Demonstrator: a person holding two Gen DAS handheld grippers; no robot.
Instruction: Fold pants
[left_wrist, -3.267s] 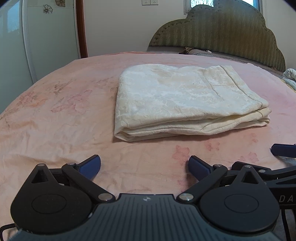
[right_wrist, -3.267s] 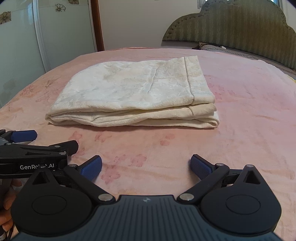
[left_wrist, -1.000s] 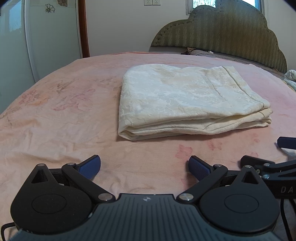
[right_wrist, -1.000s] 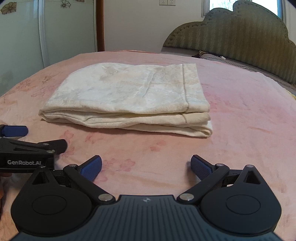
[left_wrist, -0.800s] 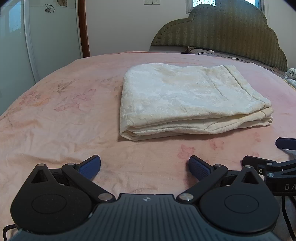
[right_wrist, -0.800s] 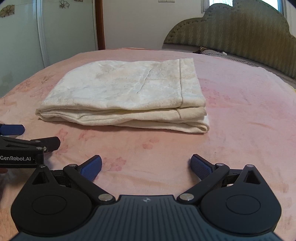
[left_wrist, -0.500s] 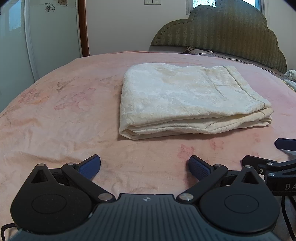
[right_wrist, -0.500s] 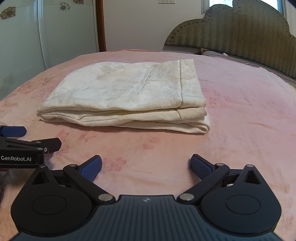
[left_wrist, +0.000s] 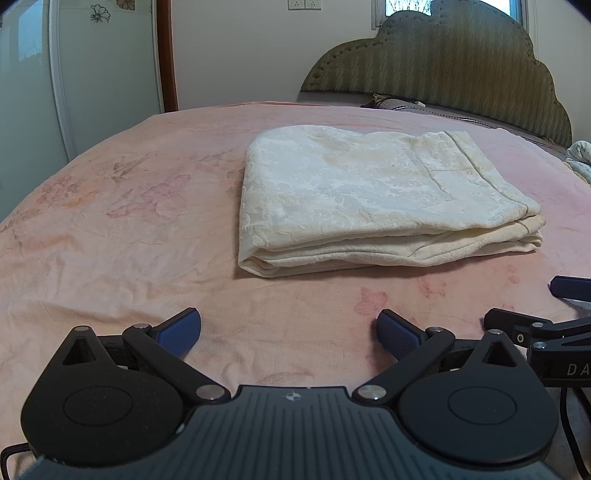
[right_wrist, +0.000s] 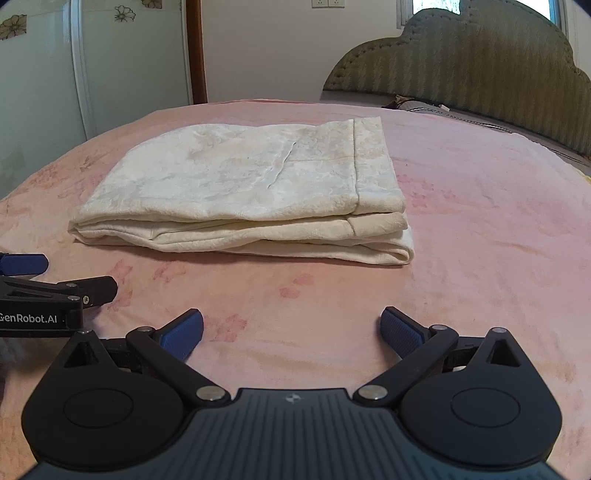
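The pants (left_wrist: 384, 199) lie folded into a thick cream rectangle on the pink bedspread (left_wrist: 129, 229), in the middle of both views. In the left wrist view the stack sits above and slightly right of centre, with its folded edge facing the left gripper (left_wrist: 289, 330), which hangs low in the frame with its blue-padded fingers (left_wrist: 179, 330) spread wide and nothing between them. A strip of bare bedspread separates the fingertips from the pants' near edge.

In the right wrist view the pants (right_wrist: 251, 192) lie above centre, leaning to the left of the frame, layers showing along the near edge. The right gripper (right_wrist: 291, 332) sits at the bottom, fingers (right_wrist: 400, 332) wide apart and empty, also clear of the cloth. The left gripper shows at the left edge of that view, beside the right one.

A green headboard (left_wrist: 443, 74) stands in the upper right, and a wardrobe (right_wrist: 44, 74) in the upper left.
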